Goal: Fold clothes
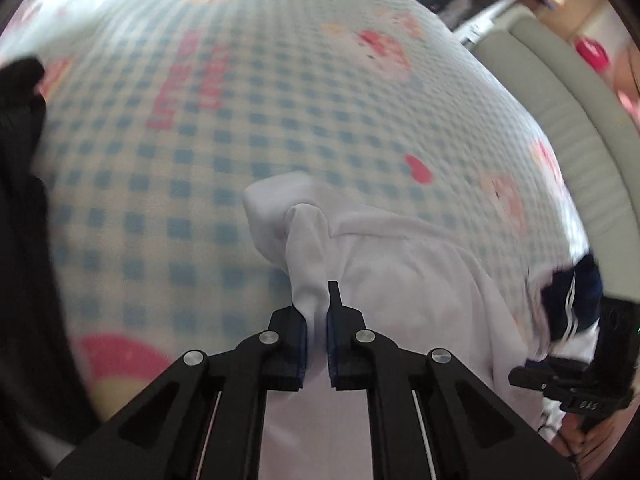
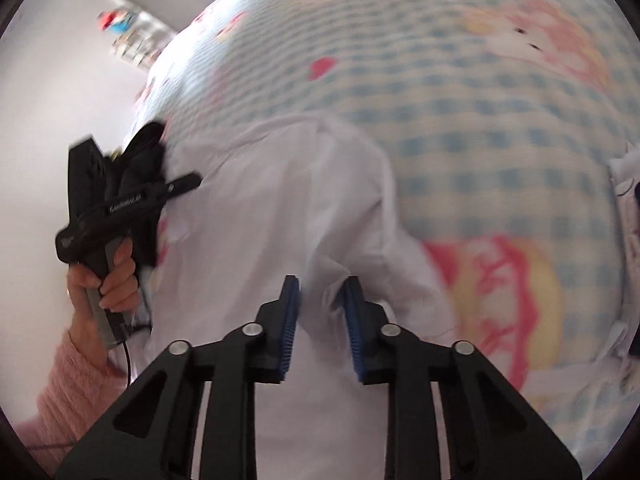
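A white garment (image 1: 400,264) lies bunched on the blue-checked bed sheet (image 1: 200,140). My left gripper (image 1: 318,312) is shut on a raised fold of it, and the cloth rises in a peak just past the fingertips. In the right wrist view the same white garment (image 2: 280,208) spreads below my right gripper (image 2: 322,300). A gathered ridge of cloth sits between its blue pads (image 2: 291,312), which press on it from both sides. A hand (image 2: 116,276) in a pink sleeve grips the other tool's handle at the left.
A black garment (image 1: 24,200) lies at the sheet's left edge. A navy piece with white stripes (image 1: 560,304) sits at the right, by the other tool's body (image 1: 572,388). A cream padded bed frame (image 1: 560,92) borders the mattress. More cloth (image 2: 628,200) lies at the right edge.
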